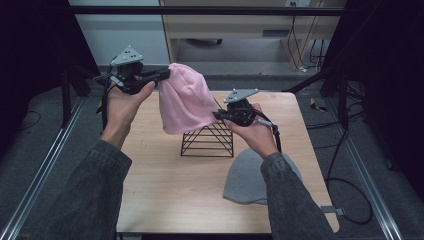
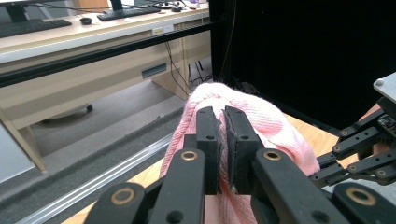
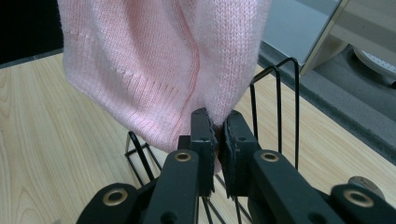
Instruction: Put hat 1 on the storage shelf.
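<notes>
A pink knitted beanie [image 1: 184,100] hangs in the air over a black wire rack [image 1: 208,141] that stands on the wooden table [image 1: 150,190]. My left gripper [image 1: 165,75] is shut on the beanie's upper left edge; in the left gripper view its jaws pinch the pink knit [image 2: 261,121]. My right gripper [image 1: 218,115] is shut on the beanie's lower right hem, just above the rack's top. In the right gripper view the ribbed hem [image 3: 140,93] hangs in front, with the rack's wires [image 3: 280,116] behind it.
A grey beanie [image 1: 250,177] lies flat on the table near its front right corner, under the person's right forearm. Black frame posts and cables stand around the table. A desk with keyboards [image 2: 46,23] lies beyond the far rail.
</notes>
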Motion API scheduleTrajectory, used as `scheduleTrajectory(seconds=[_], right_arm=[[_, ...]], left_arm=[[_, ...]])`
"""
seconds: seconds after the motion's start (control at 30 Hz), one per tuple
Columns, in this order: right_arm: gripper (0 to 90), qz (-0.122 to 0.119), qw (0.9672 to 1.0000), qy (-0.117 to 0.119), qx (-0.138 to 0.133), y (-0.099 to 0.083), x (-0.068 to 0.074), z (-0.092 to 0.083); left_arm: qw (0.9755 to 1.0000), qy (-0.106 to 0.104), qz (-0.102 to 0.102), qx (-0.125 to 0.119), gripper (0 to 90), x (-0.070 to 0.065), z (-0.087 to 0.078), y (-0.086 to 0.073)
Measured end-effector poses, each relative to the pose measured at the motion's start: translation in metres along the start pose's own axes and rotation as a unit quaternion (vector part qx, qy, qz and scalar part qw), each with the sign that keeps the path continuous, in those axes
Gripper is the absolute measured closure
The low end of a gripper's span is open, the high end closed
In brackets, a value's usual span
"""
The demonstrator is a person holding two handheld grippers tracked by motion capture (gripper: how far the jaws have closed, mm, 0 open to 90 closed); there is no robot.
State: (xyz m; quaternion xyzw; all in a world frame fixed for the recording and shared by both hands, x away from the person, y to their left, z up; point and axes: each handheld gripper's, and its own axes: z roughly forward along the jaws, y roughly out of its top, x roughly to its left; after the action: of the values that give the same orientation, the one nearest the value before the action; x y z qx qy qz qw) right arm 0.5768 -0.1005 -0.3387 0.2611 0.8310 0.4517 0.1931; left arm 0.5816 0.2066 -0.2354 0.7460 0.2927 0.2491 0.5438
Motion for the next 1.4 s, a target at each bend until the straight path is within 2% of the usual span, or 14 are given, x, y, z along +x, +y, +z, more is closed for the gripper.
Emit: scheduleTrajectory(seconds=[0.5,0.73,1.2,1.4], right_arm=[[84.3,0.001,0.9999,-0.013,0.011,-0.018,-0.002,0.000],[84.3,0.010,0.9998,-0.013,0.012,-0.031,-0.004,0.002],[84.3,0.014,0.9994,-0.017,0.027,-0.048,-0.006,0.002],[84.3,0.018,0.9992,-0.019,0.031,-0.055,-0.008,0.000]], left_arm=[[0.9999,-0.013,0.003,0.004,84.7,-0.010,0.010,-0.006],[0.9997,-0.014,0.015,0.014,84.7,-0.018,0.014,-0.011],[0.9988,-0.034,0.020,0.029,84.7,-0.031,0.021,-0.017],[0.9981,-0.042,0.029,0.034,84.7,-0.038,0.025,-0.017]])
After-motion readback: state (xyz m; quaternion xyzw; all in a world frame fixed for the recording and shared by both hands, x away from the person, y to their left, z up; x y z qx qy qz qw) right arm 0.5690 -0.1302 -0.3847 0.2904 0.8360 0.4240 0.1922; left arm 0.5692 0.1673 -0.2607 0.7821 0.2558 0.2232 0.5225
